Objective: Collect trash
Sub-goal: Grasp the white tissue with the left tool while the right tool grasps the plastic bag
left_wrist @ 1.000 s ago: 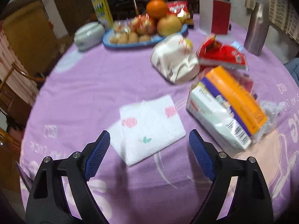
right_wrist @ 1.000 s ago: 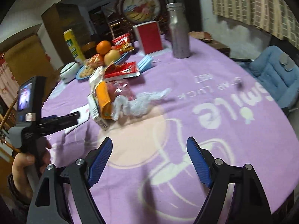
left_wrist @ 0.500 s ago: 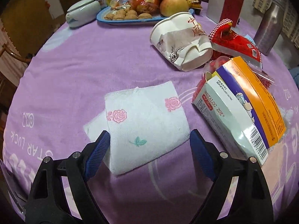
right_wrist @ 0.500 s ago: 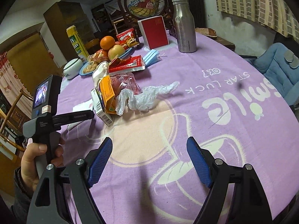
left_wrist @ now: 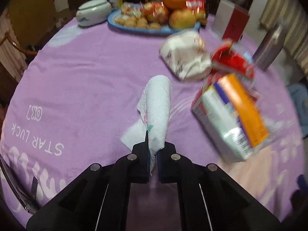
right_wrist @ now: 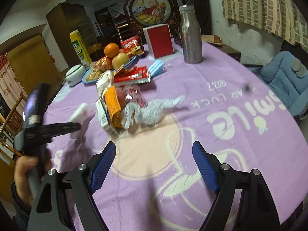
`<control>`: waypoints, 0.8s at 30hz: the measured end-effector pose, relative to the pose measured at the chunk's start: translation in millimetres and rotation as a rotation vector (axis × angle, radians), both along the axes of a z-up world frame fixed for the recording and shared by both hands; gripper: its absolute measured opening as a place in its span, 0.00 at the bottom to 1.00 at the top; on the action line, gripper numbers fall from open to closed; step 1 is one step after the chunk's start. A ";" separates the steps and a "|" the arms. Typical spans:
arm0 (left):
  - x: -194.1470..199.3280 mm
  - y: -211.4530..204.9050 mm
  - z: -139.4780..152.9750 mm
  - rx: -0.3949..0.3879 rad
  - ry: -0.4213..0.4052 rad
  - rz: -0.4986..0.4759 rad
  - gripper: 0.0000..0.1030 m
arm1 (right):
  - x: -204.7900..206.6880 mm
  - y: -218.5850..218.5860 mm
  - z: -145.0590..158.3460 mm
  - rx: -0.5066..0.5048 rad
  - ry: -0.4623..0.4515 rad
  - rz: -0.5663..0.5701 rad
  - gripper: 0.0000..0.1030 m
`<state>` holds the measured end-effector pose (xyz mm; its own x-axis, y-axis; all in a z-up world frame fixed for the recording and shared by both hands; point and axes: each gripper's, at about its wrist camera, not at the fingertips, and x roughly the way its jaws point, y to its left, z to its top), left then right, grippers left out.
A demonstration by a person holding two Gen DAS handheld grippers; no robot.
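Observation:
My left gripper (left_wrist: 153, 148) is closing its jaws tight on a white flower-print napkin (left_wrist: 157, 105), which stands folded up between the pads; one corner still trails on the purple tablecloth (left_wrist: 86, 80). The right wrist view shows the same left gripper (right_wrist: 77, 126), held by a hand, and the napkin (right_wrist: 79, 112). Right of it lie an orange-and-white carton (left_wrist: 231, 119), a crushed paper cup (left_wrist: 184, 57) and a red wrapper (left_wrist: 231, 61). Crumpled clear plastic (right_wrist: 152, 109) lies by the carton (right_wrist: 110, 107). My right gripper (right_wrist: 154, 154) hovers open over bare cloth, holding nothing.
A blue plate of fruit and snacks (left_wrist: 154, 28) and a white lidded bowl (left_wrist: 92, 12) sit at the far side. A steel bottle (right_wrist: 190, 36), a red box (right_wrist: 159, 40) and blue face masks (right_wrist: 157, 67) stand beyond the trash. A blue padded chair (right_wrist: 283, 80) is at right.
The left gripper's jaws went from wide open around the flat napkin to shut on it, and the napkin now bunches up off the cloth. The right gripper stayed put.

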<state>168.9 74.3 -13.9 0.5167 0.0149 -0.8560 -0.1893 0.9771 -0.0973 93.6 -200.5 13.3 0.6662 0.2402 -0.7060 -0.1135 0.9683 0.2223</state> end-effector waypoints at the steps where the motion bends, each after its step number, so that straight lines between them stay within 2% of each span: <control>1: -5.2 5.1 10.9 -0.030 -0.043 0.010 0.06 | 5.0 0.9 1.8 -0.011 -0.002 0.004 0.78; 3: -10.3 9.3 23.0 -0.060 -0.087 0.011 0.06 | 17.8 4.6 3.3 -0.046 -0.005 0.011 0.78; 5: -11.8 8.1 26.2 -0.067 -0.094 0.002 0.06 | 32.0 9.8 0.9 -0.086 0.004 0.028 0.78; 8: -6.6 5.8 19.1 -0.100 -0.057 -0.014 0.06 | 57.2 21.8 -10.7 -0.155 0.045 0.061 0.77; 13: -1.4 9.7 5.1 -0.140 -0.011 -0.015 0.06 | 89.1 43.9 -35.3 -0.205 0.116 0.112 0.62; 20: -1.9 5.3 5.3 -0.145 -0.002 -0.033 0.06 | 117.2 72.5 -50.3 -0.264 0.133 0.152 0.62; 21: -1.7 4.7 5.0 -0.144 -0.001 -0.035 0.06 | 121.9 76.8 -52.8 -0.277 0.136 0.160 0.53; 22: -1.5 4.4 4.3 -0.144 0.001 -0.035 0.06 | 125.2 79.2 -54.8 -0.287 0.143 0.165 0.30; 23: -1.4 4.8 3.8 -0.143 0.003 -0.035 0.06 | 127.0 79.1 -56.4 -0.289 0.154 0.161 0.23; 24: -1.2 5.3 3.4 -0.144 0.004 -0.034 0.06 | 127.8 76.7 -56.7 -0.275 0.165 0.145 0.22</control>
<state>167.7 79.6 -10.5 0.5116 -0.1256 -0.8500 -0.1572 0.9589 -0.2364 221.4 -123.9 -43.4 0.5102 0.1099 -0.8530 -0.2388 0.9709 -0.0177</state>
